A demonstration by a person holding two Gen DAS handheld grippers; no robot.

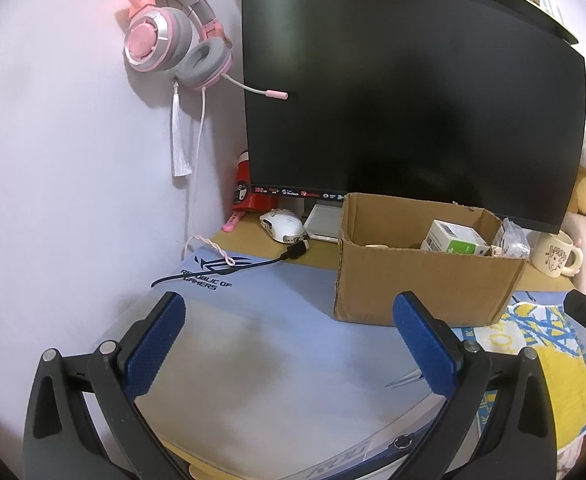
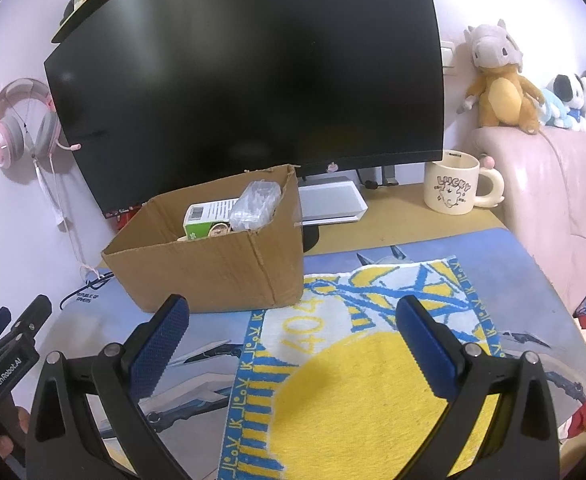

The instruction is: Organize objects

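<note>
Hovering wide open and holding nothing, the left gripper (image 1: 289,336) and right gripper (image 2: 293,340) are facing one cardboard box (image 2: 213,264) sitting on the desk mat (image 1: 273,320) before the monitor (image 2: 245,72). Inside are lying one green-white carton (image 2: 209,220) and one crinkly plastic bag (image 2: 253,204), both probably light. One yellow towel (image 2: 357,380) is lying flat under the right gripper, looking soft and limp, so pinching an edge seems best; one mug (image 2: 453,188) is standing well apart.

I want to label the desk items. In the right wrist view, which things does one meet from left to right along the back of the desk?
headset → box → mug → orange plush → black-and-white plush
</note>
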